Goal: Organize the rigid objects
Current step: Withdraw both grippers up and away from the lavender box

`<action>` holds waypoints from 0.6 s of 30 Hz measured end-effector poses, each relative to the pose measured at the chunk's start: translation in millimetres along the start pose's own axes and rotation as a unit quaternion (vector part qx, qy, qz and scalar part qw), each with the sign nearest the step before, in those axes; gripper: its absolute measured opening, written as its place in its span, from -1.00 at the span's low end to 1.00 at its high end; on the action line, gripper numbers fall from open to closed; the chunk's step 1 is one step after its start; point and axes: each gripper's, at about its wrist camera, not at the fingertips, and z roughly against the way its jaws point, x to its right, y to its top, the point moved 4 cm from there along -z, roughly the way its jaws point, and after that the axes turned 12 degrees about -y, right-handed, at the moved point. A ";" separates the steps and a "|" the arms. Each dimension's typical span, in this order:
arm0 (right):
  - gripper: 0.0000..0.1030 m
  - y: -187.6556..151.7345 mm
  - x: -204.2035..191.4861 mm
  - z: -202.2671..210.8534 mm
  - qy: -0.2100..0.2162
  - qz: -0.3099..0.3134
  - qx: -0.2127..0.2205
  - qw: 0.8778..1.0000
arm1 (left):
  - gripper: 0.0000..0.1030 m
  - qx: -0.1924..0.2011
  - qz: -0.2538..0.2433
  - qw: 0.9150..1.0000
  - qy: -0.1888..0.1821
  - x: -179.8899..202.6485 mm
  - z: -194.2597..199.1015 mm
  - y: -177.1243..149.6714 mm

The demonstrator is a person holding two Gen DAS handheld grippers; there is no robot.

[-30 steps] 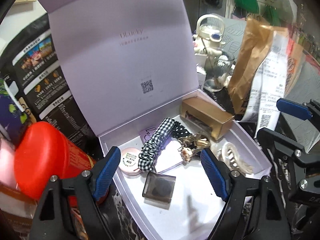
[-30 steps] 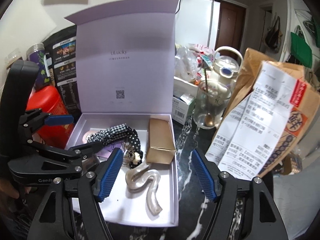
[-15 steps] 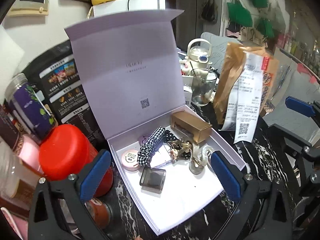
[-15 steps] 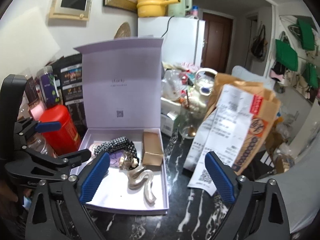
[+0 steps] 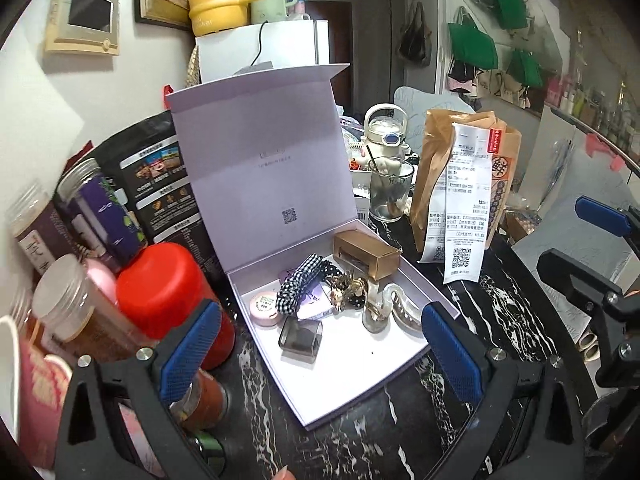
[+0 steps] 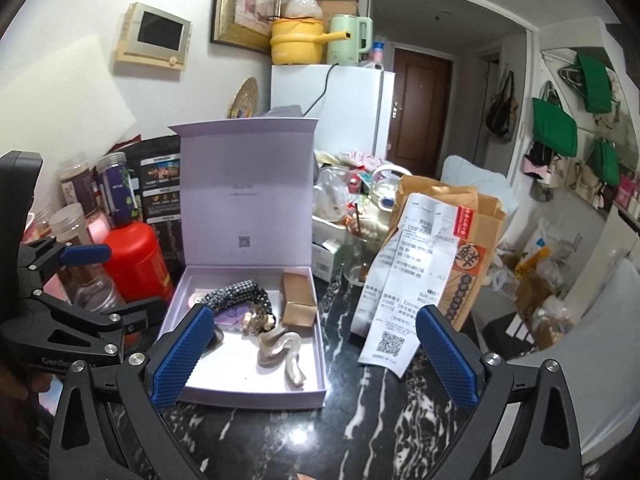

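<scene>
A lilac box (image 5: pixel 360 392) with its lid upright lies on the black marble table. Inside it are a gold carton (image 5: pixel 366 254), a checked scrunchie (image 5: pixel 298 286), a pearly hair claw (image 5: pixel 396 308), a smoky clear case (image 5: pixel 301 336) and a round pink tin (image 5: pixel 265 309). My left gripper (image 5: pixel 320 344) hangs open above the box's near edge, holding nothing. In the right wrist view, my right gripper (image 6: pixel 314 344) hovers before the box (image 6: pixel 256 398), its jaws still opening and empty. The hair claw (image 6: pixel 280 348) and gold carton (image 6: pixel 298 300) lie beyond its fingertips.
A red canister (image 5: pixel 168 292) and several jars (image 5: pixel 100 216) crowd the box's left side. A drinking glass (image 5: pixel 388 192) and a brown paper bag (image 5: pixel 432 168) with a long receipt (image 5: pixel 464 208) stand to its right. Bare marble (image 5: pixel 400 420) lies in front.
Both grippers have drawn back and up from the box, so it looks smaller and farther. Their jaws have spread wider. The items in the box have not moved.
</scene>
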 end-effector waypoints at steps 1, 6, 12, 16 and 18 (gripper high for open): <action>0.99 -1.5 -0.1 3.0 0.001 0.000 0.001 1.000 | 0.98 0.000 0.000 1.000 0.002 0.6 3.7 -2.4; 0.99 -14.7 -1.3 19.4 -0.001 -0.001 0.003 1.000 | 0.98 0.005 0.000 1.000 0.011 6.5 19.1 -16.5; 0.99 -34.7 -5.0 35.0 -0.004 -0.004 -0.004 1.000 | 0.98 0.005 0.002 1.000 0.013 13.1 31.2 -38.4; 0.99 -49.3 -9.7 44.2 -0.006 -0.003 -0.012 1.000 | 0.98 0.003 0.005 1.000 0.016 15.6 37.7 -54.6; 0.99 -56.7 -11.9 48.4 -0.010 -0.002 -0.014 1.000 | 0.98 0.001 0.005 1.000 0.017 16.4 40.6 -62.6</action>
